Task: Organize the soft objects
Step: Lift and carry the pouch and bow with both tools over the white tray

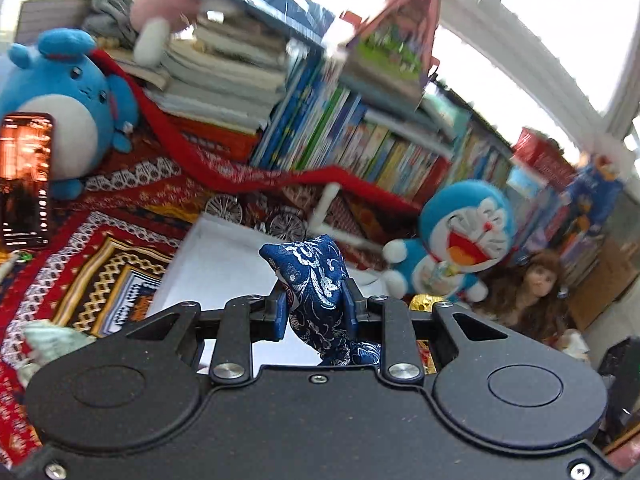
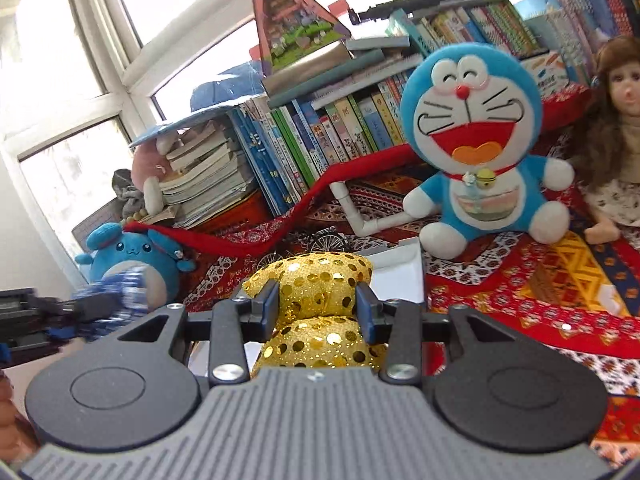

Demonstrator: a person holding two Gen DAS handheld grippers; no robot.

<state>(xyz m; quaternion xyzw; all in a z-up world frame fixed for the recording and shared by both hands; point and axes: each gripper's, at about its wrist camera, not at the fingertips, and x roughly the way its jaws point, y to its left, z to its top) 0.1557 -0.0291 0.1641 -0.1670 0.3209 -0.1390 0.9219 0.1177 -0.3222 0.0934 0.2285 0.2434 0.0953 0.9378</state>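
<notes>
My left gripper [image 1: 318,306] is shut on a dark blue patterned soft pouch [image 1: 320,280] and holds it above a white box [image 1: 216,264]. My right gripper [image 2: 318,300] is shut on a gold sequined soft pouch [image 2: 316,284], just in front of the same white box [image 2: 404,264]. The left gripper with its blue pouch [image 2: 116,292] shows blurred at the left edge of the right wrist view. A corner of the gold pouch [image 1: 426,303] shows in the left wrist view.
A Doraemon plush [image 2: 476,144] sits right of the box, a round blue plush [image 1: 60,104] far left, a doll [image 2: 616,120] far right. A red scarf [image 2: 304,208], white pipe [image 2: 372,220], phone [image 1: 26,180], miniature bicycle [image 1: 256,210] and stacked books [image 2: 320,132] lie on the patterned cloth [image 2: 560,280].
</notes>
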